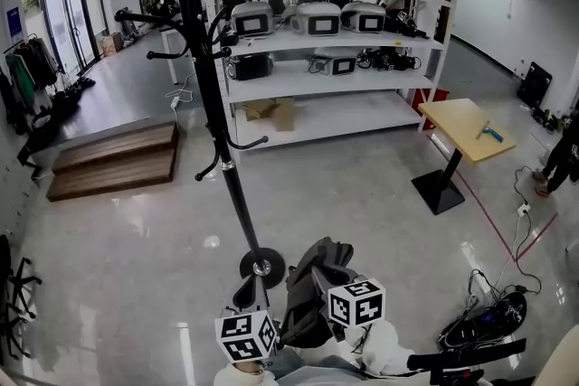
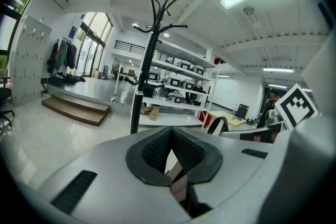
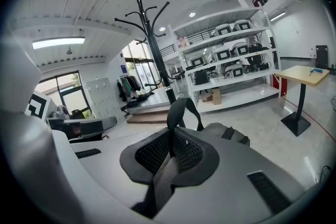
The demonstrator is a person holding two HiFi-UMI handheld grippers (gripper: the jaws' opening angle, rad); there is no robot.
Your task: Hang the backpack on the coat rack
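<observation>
A dark grey backpack (image 1: pixel 312 289) hangs between my two grippers, low in the head view, just right of the coat rack's round base (image 1: pixel 262 267). The black coat rack (image 1: pixel 210 77) stands straight ahead, its curved hooks bare. In the right gripper view my right gripper (image 3: pixel 172 139) is shut on a grey backpack strap (image 3: pixel 164 181); the carry loop (image 3: pixel 181 110) and the bag's body (image 3: pixel 231 136) rise beyond the jaws. In the left gripper view my left gripper (image 2: pixel 170 139) is shut on a tan-looking strap (image 2: pixel 179 186). The coat rack (image 2: pixel 144 81) stands ahead of it.
White shelving (image 1: pixel 317 23) with several machines stands behind the rack. A small wooden table (image 1: pixel 466 127) is at the right, a low wooden step platform (image 1: pixel 113 160) at the left. Cables (image 1: pixel 484 316) lie on the floor at lower right. A clothes rail (image 1: pixel 32 63) stands far left.
</observation>
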